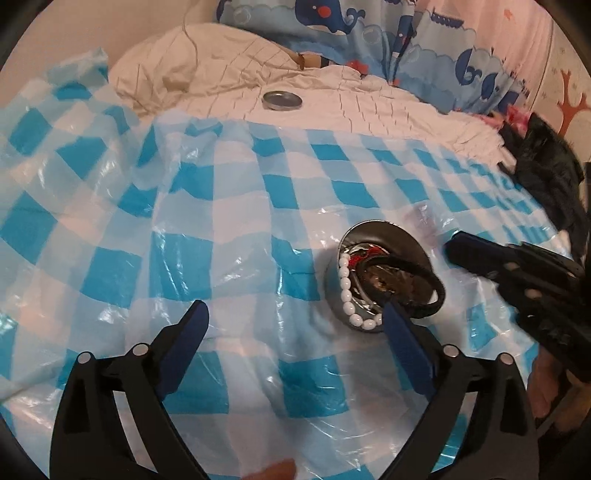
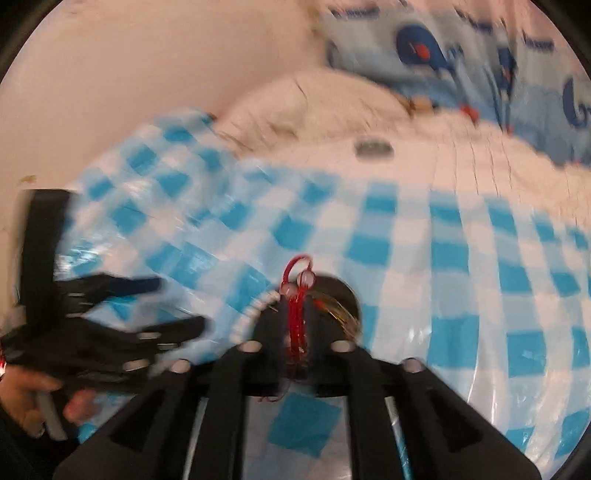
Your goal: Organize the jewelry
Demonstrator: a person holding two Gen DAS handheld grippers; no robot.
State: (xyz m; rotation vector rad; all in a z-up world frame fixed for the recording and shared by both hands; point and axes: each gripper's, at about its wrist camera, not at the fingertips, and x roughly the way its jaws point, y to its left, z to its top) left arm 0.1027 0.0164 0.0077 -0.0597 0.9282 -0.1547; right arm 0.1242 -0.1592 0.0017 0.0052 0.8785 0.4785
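Observation:
A round metal tin [image 1: 373, 226] sits on the blue checked plastic sheet [image 1: 240, 221]. Inside lie a white bead bracelet [image 1: 345, 284], a black bangle [image 1: 424, 273] and something red. My left gripper [image 1: 295, 308] is open wide with nothing between its fingers; the tip of its right finger [image 1: 395, 317] is at the tin's near rim. The right gripper [image 1: 480, 258] is a blur to the right of the tin. In the blurred right wrist view, the right gripper [image 2: 295, 314] hangs over the tin [image 2: 343, 291], its fingers close together on a red tasselled cord [image 2: 295, 295].
The tin's lid [image 1: 282, 99] lies farther back on the white quilt, near a cream pillow [image 1: 192, 62]. Whale-print bedding [image 1: 332, 18] is piled at the back. Dark clothing [image 1: 546, 162] lies at the right edge. A hand [image 2: 33, 406] holds the left gripper [image 2: 173, 304].

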